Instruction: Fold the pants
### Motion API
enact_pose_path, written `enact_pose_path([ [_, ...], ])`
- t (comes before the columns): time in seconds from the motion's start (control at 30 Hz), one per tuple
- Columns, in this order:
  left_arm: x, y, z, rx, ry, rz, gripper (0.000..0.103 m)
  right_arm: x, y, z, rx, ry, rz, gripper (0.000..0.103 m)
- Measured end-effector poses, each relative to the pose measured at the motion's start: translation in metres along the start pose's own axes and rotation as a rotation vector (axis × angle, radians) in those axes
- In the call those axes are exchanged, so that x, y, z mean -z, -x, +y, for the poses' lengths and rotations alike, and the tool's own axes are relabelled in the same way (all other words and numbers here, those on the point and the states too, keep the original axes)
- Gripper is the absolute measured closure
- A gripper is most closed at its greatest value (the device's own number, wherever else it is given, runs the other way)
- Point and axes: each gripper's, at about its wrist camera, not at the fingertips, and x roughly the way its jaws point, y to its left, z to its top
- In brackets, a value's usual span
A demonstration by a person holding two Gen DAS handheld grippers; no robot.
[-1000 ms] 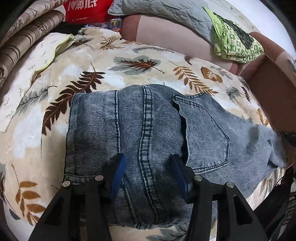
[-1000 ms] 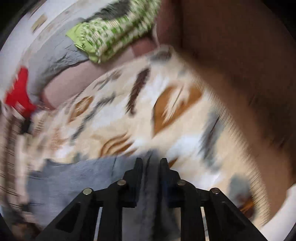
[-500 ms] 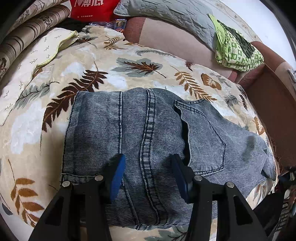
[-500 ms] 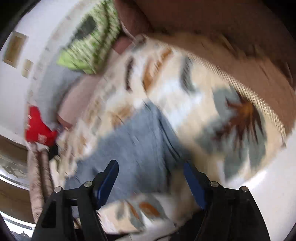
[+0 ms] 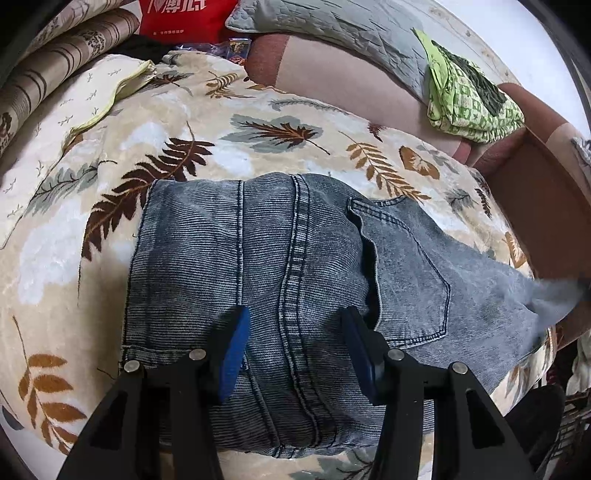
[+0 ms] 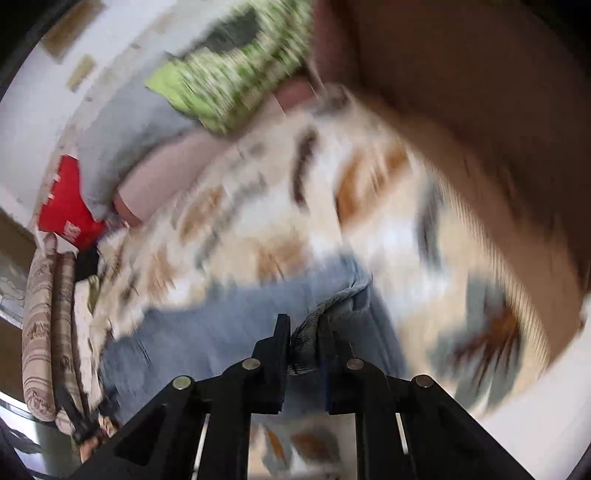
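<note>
Grey-blue jeans [image 5: 295, 258] lie partly folded on a leaf-print blanket [image 5: 221, 147], with a back pocket [image 5: 406, 266] facing up. My left gripper [image 5: 295, 339] hovers open just above the near part of the jeans, its blue-padded fingers [image 5: 232, 350] either side of the centre seam. In the blurred right wrist view my right gripper [image 6: 303, 332] is shut on a bunched fold of the jeans [image 6: 314, 321] and holds it above the blanket. That lifted end shows blurred at the right edge of the left wrist view [image 5: 554, 291].
A brown sofa back [image 5: 332, 74] runs behind the blanket, with a grey quilted cushion [image 5: 332, 26] and a green patterned cloth [image 5: 469, 96] on it. A red bag [image 5: 181, 18] and striped pillows [image 5: 55, 74] sit at the far left. A brown armrest [image 5: 535, 192] stands right.
My right gripper opened half a second ago and has since shut on the jeans' right end and lifted it, moving fast. My left gripper stays open over the jeans.
</note>
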Motion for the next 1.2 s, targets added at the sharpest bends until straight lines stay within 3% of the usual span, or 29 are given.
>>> enact_pose_path([
  [0.13,0.000,0.000,0.001,0.009,0.003,0.000,0.050,-0.035,0.037,0.021,-0.021,0.062,-0.148,0.090],
  [0.2,0.000,0.000,0.002,0.012,0.004,0.001,0.050,-0.026,0.033,0.003,-0.026,0.013,-0.135,0.090],
  [0.23,-0.001,0.000,0.002,0.013,0.003,0.002,0.050,-0.015,0.017,-0.017,0.010,-0.022,-0.096,0.089],
  [0.33,-0.001,0.000,0.001,0.009,-0.001,0.003,0.050,0.030,-0.048,-0.084,0.185,-0.123,0.128,0.088],
  [0.37,0.000,0.000,0.001,0.006,-0.003,0.003,0.050,0.048,-0.059,-0.106,0.205,-0.197,0.172,0.086],
  [0.43,0.000,-0.001,-0.001,0.001,-0.010,0.003,0.048,0.063,-0.054,-0.119,0.132,-0.270,0.152,0.085],
  [0.47,-0.001,-0.002,-0.002,-0.003,-0.013,0.004,0.047,0.066,-0.043,-0.115,0.096,-0.278,0.118,0.079],
  [0.53,-0.001,-0.003,-0.004,-0.009,-0.021,0.005,0.044,0.064,-0.027,-0.101,0.035,-0.274,0.063,0.048],
  [0.57,-0.001,-0.004,-0.006,-0.015,-0.028,0.004,0.044,0.061,-0.021,-0.087,0.009,-0.256,0.044,0.021],
  [0.6,0.000,-0.004,-0.007,-0.020,-0.036,0.003,0.044,0.058,-0.017,-0.073,-0.003,-0.218,0.033,0.017],
  [0.67,0.001,-0.003,-0.008,-0.021,-0.042,0.000,0.044,0.053,-0.018,-0.042,-0.014,-0.121,0.043,0.017],
  [0.7,0.001,-0.003,-0.007,-0.018,-0.039,-0.001,0.044,0.051,-0.025,-0.017,-0.058,-0.060,0.074,0.017],
  [0.77,0.001,-0.002,-0.005,-0.008,-0.028,-0.001,0.044,0.051,-0.042,0.013,-0.070,-0.026,0.117,0.017],
  [0.87,0.001,-0.001,-0.004,0.002,-0.019,-0.004,0.044,0.052,-0.084,0.052,0.088,0.072,0.156,0.019],
  [0.93,0.001,0.000,-0.003,0.013,-0.012,-0.006,0.044,0.056,-0.106,0.055,0.168,0.101,0.195,0.045],
  [0.97,0.001,0.000,-0.002,0.019,-0.008,-0.006,0.044,0.062,-0.120,0.053,0.201,0.094,0.240,0.081],
  [1.0,0.000,0.001,0.000,0.026,-0.002,-0.007,0.044,0.064,-0.121,0.049,0.212,0.084,0.247,0.089],
  [1.07,0.000,0.001,0.001,0.040,0.008,-0.006,0.043,0.073,-0.105,0.036,0.236,0.071,0.197,0.094],
  [1.13,-0.001,0.001,0.001,0.042,0.006,-0.005,0.044,0.084,-0.078,0.014,0.209,-0.022,0.139,0.094],
  [1.17,-0.001,0.000,0.001,0.039,0.003,-0.004,0.043,0.092,-0.069,0.004,0.195,-0.063,0.126,0.091],
  [1.2,-0.001,0.000,0.000,0.036,0.000,-0.003,0.043,0.104,-0.065,-0.016,0.181,-0.144,0.138,0.077],
])
